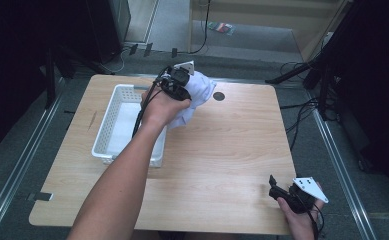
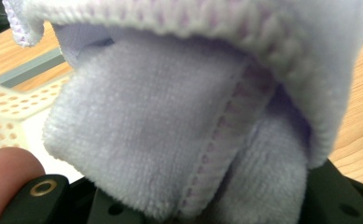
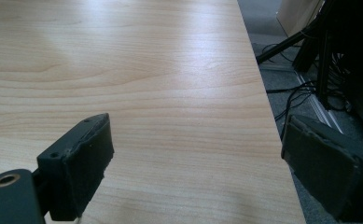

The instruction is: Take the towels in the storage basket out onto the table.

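Far across the desk (image 1: 242,135), the left tongs (image 1: 178,80) clamp a white cloth (image 1: 197,92) beside the basket (image 1: 107,125), their jaws buried in it. Near right, the right tongs (image 1: 282,192) gape empty.

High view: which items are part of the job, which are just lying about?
In the job:
- white cloth, held by the left gripper
- white basket, beside the cloth
- right gripper, open and idle at the table's near right corner

Lying about:
- dark round spot on the table
- cables on the floor
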{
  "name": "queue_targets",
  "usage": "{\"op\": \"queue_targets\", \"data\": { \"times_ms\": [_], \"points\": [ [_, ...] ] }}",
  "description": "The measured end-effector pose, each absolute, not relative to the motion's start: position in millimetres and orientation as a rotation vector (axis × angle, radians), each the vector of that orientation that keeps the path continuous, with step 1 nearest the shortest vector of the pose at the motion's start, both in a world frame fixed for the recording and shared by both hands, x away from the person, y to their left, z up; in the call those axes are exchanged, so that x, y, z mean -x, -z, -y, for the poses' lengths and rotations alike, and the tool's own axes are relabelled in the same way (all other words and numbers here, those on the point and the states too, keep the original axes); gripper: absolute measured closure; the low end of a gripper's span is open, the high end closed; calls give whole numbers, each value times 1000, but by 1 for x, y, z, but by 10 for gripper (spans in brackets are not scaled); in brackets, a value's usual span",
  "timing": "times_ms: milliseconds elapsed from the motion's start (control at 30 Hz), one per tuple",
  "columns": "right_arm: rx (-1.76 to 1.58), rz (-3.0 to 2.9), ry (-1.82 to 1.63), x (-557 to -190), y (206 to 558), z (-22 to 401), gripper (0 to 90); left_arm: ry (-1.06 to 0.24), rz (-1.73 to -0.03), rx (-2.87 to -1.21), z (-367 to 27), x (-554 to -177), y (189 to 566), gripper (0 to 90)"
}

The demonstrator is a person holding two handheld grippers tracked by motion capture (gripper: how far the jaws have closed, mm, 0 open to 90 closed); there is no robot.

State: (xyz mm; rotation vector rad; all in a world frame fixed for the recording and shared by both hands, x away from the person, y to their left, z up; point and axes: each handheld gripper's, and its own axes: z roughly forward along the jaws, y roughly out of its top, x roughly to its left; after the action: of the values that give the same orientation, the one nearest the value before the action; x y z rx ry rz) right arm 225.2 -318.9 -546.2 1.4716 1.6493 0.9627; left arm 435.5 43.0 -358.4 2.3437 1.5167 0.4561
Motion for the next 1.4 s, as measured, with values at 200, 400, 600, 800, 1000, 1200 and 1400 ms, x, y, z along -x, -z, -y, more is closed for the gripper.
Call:
{"op": "queue_targets", "data": {
  "times_ms": [200, 400, 600, 800, 1000, 1200, 1400],
  "points": [
    [-1475, -1644, -969, -225, 546, 319, 89, -422, -1497, -2360, -28, -440, 367, 588],
    [-1476, -1642, -973, -225, 546, 320, 89, -392, -1476, -2368, -10, -445, 379, 587],
    [-1479, -1636, -976, -225, 546, 319, 89, -368, -1444, -2399, 4, -446, 396, 585],
    [-1477, -1633, -977, -225, 546, 319, 90, -331, -1433, -2403, 16, -445, 418, 583],
    [-1472, -1635, -978, -226, 546, 319, 89, -281, -1434, -2412, 23, -444, 441, 580],
    [-1470, -1637, -978, -225, 546, 319, 89, -222, -1439, -2409, 25, -442, 462, 571],
    [-1465, -1638, -980, -225, 546, 319, 89, -180, -1416, -2388, 23, -438, 474, 481]
  ]
}}
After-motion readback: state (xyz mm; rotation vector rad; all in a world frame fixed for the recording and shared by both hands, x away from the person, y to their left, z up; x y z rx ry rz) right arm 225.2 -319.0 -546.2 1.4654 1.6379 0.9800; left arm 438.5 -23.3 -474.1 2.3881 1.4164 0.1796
